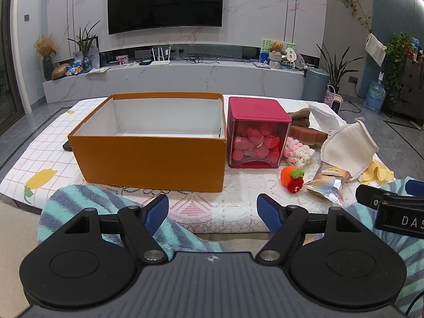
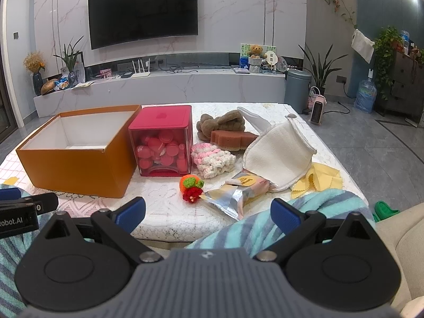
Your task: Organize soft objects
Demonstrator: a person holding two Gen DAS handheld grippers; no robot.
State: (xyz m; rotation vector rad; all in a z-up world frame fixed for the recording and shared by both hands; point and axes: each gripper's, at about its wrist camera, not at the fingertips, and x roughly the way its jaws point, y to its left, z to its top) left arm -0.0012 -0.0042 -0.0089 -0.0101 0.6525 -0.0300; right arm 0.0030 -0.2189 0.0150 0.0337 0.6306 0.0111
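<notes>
An open orange box (image 1: 148,159) (image 2: 76,164) with a white, bare inside stands on the low table. To its right sits a red clear-fronted case (image 1: 257,132) (image 2: 163,143) full of pink round pieces. Soft things lie right of that: a pink-white knitted piece (image 2: 212,160), a crocheted orange-and-red toy (image 2: 191,185) (image 1: 292,179), a brown plush band (image 2: 220,123), a brown sponge (image 2: 233,137), a white cloth (image 2: 278,156) and a yellow cloth (image 2: 315,180). My left gripper (image 1: 213,214) and right gripper (image 2: 209,213) hang open before the table's near edge, nothing between their fingers.
A foil snack packet (image 2: 233,196) lies by the toy. A teal striped towel (image 1: 79,201) (image 2: 291,220) covers the knees under both grippers. A dark flat object (image 1: 66,146) lies left of the box. Beyond the table are a TV bench, a bin (image 2: 296,90) and a small heater (image 2: 318,111).
</notes>
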